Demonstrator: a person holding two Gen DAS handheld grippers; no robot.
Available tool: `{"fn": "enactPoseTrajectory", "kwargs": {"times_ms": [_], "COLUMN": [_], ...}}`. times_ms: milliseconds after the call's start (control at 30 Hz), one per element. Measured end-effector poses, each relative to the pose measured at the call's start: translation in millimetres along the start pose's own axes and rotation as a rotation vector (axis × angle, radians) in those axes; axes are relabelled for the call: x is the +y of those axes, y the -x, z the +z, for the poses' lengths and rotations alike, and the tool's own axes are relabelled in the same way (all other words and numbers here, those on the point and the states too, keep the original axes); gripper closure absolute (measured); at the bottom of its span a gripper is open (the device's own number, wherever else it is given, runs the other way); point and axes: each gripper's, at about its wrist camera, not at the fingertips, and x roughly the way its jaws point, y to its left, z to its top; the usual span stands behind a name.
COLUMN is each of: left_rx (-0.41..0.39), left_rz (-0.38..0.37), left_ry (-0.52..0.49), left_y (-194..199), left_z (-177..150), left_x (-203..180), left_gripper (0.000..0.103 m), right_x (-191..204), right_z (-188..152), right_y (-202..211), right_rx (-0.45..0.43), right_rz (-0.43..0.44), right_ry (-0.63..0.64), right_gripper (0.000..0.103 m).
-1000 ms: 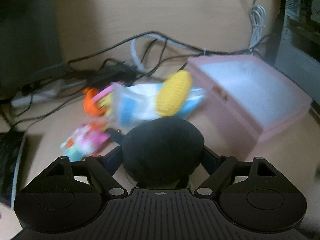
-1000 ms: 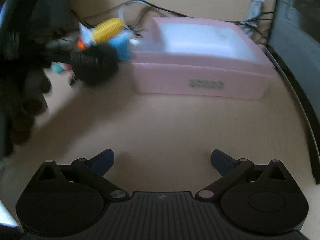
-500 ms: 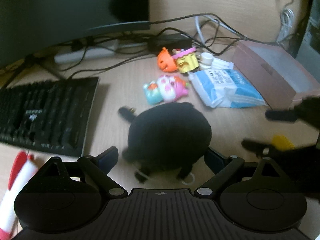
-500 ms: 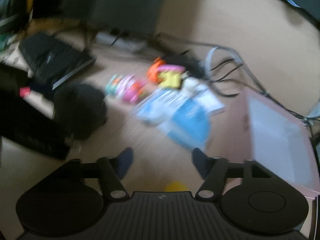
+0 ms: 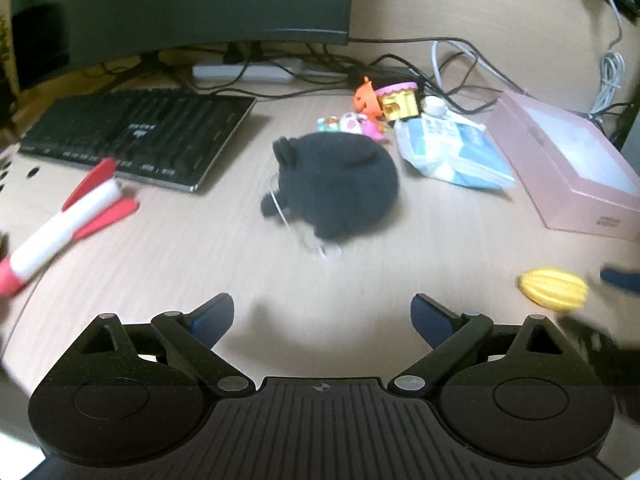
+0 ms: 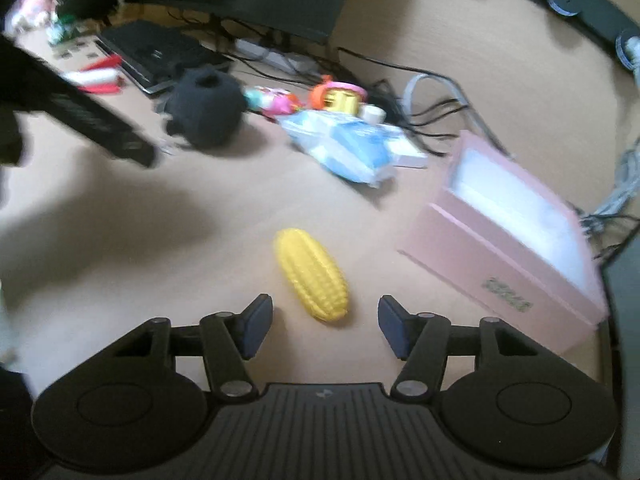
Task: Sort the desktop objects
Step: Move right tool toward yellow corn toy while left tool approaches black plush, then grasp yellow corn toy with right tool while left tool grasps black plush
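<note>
Grippers, two, both mine: right gripper (image 6: pixel 325 326) spread wide and empty, its fingers flanking the near end of the yellow toy corn (image 6: pixel 311 274), which lies on the desk (image 6: pixel 224 248) just ahead of the tips; left gripper (image 5: pixel 322 314) likewise wide and holding nothing, with the black plush (image 5: pixel 334 188) resting on the wood well ahead of it. Step in hand, as I judge it: take the corn with the right. To do it well I would advance until the cob's middle sits between the pads, square the fingers across its short axis (it lies slanted, and ribbed plastic may roll), then close gently. Likely destination: pink box (image 6: pixel 516 236), open-topped, to the right, apart from the corn. Further out: blue packet (image 6: pixel 344 144), small bright toys (image 6: pixel 340 98), keyboard (image 5: pixel 136 132), red-and-white rocket (image 5: pixel 68 224). Poorly seen: box interior washed pale, its label unreadable; toys too blurred to name; rocket's nose cut off at the frame edge.
</note>
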Motion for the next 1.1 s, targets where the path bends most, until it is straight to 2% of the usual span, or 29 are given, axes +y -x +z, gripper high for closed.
{"fn": "enactPoseTrajectory", "kwargs": {"times_ms": [67, 100, 200, 267, 400, 533, 700, 833, 1000, 1100], "left_rx": [-0.015, -0.015, 0.002, 0.006, -0.007, -0.041, -0.035, -0.089, -0.115, -0.089], "left_rz": [0.016, 0.026, 0.031, 0.020, 0.010, 0.007, 0.065, 0.115, 0.120, 0.081], "left_ry": [-0.006, -0.008, -0.005, -0.021, -0.076, -0.085, -0.078, -0.076, -0.110, -0.132], "left_y": [13.1, 17.0, 21.5, 21.8, 19.6, 16.7, -2.7, -9.5, -38.2, -58.7], "left_z": [-8.5, -11.7, -17.4, -18.0, -9.3, 2.8, 14.5, 32.2, 62.7, 77.2], "left_x": [-5.4, -8.0, -15.1, -21.6, -33.7, -38.0, -32.3, -23.6, -19.3, -21.5], "left_gripper": [0.002, 0.002, 0.002, 0.002, 0.002, 0.002, 0.002, 0.002, 0.002, 0.001], "right_x": [-6.7, -12.7, -24.3, -25.5, -21.2, -28.5, -19.0, -15.8, -17.7, -23.2], "right_z": [-0.4, -0.8, -0.7, -1.2, 4.3, 16.6, 25.8, 35.3, 24.6, 13.3], "right_y": [0.0, 3.4, 6.8, 2.4, -20.9, -36.8, -51.6, -53.1, -36.9, -24.3], "right_rx": [-0.016, -0.027, -0.050, -0.056, -0.046, -0.039, -0.073, -0.053, -0.039, -0.012], "right_rz": [-0.055, -0.046, 0.017, 0.066, 0.121, 0.185, 0.159, 0.166, 0.149, 0.108], "right_ry": [-0.004, -0.027, -0.106, -0.138, -0.183, -0.292, -0.230, -0.232, -0.226, -0.225], "right_gripper": [0.045, 0.045, 0.045, 0.039, 0.039, 0.038, 0.039, 0.075, 0.080, 0.080]}}
